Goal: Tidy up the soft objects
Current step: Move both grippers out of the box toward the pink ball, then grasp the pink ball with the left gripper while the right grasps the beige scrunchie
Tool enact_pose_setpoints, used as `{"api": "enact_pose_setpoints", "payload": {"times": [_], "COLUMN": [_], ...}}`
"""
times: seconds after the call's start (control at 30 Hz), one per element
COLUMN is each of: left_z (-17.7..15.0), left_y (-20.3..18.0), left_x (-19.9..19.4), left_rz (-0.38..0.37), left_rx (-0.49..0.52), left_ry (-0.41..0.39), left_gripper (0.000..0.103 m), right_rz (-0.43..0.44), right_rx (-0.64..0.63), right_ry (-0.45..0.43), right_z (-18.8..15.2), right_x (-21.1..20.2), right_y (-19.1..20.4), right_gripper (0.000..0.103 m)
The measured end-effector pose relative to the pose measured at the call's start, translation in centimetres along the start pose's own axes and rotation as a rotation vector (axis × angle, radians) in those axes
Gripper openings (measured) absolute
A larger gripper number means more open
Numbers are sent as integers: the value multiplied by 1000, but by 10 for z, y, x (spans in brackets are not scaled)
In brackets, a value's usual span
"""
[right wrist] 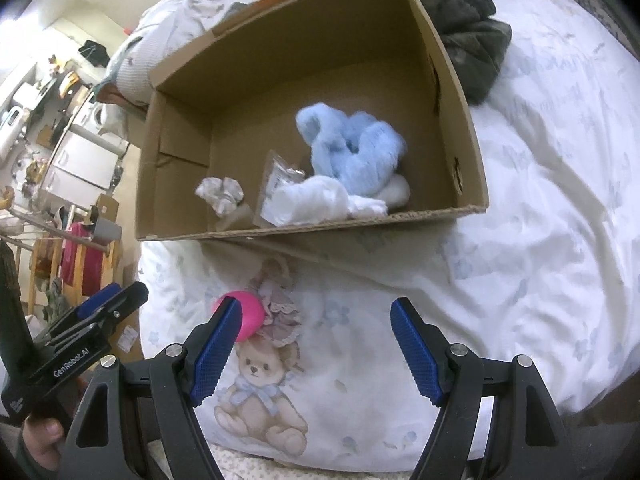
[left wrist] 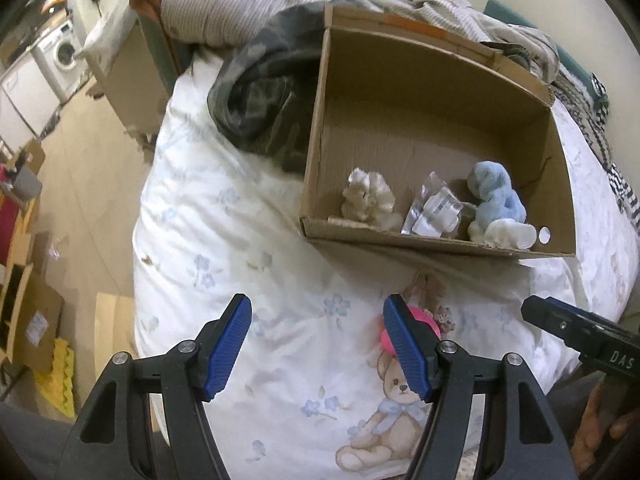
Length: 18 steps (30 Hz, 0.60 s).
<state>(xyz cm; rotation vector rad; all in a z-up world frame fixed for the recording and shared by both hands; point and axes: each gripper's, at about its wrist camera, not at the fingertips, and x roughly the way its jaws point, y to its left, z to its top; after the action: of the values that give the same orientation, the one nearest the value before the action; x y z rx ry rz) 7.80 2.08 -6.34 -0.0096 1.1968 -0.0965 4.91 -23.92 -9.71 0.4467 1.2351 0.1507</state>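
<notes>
- Four soft things already lay in the cardboard box (right wrist: 448, 80) on the bed: a blue plush toy (right wrist: 352, 148), a white cloth bundle (right wrist: 316, 200), a crumpled clear packet (right wrist: 280, 172) and a small cream fabric piece (right wrist: 220, 194), all gathered toward the box's near wall.
- One soft thing appeared to be left outside: a pink ball (right wrist: 250, 316), resting on the white printed bedsheet (right wrist: 540, 220) just near of the box, beside a printed teddy bear.
- By my reading the task was mostly done, with the pink ball the item left to go in; the dark camouflage garment (left wrist: 260, 96) lying against the box's far-left side might also count, though I cannot say.
- The left gripper (left wrist: 318, 346) hung over the sheet with its jaws apart and nothing between them; the ball sat behind its right finger, not gripped.
- The right gripper (right wrist: 316, 346) was likewise spread wide and empty, the ball peeking past its left finger.
- The left wrist view alone showed the floor to the left of the bed, with a washing machine (left wrist: 64, 50) and cartons far off.
- The right wrist view alone showed the whole spread of the blue plush and the open sheet to the right of the box.
</notes>
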Motion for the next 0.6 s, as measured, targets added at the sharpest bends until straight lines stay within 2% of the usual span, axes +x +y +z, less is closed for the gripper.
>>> {"api": "enact_pose_setpoints", "payload": {"times": [0.43,0.6], "left_z": [-13,-9], "left_y": [-25,-46], "left_x": [44,57], "left_rz": [-116,-158], "left_rx": [10,10], "left_ry": [198,215], "left_gripper": [66,66], "right_rz": [-32,-35], "right_rx": [74,71], "right_ry": [56,69], "right_z": [4,6], "right_x": [16,22], "right_y": [-14,-13], "right_gripper": [81,81]}}
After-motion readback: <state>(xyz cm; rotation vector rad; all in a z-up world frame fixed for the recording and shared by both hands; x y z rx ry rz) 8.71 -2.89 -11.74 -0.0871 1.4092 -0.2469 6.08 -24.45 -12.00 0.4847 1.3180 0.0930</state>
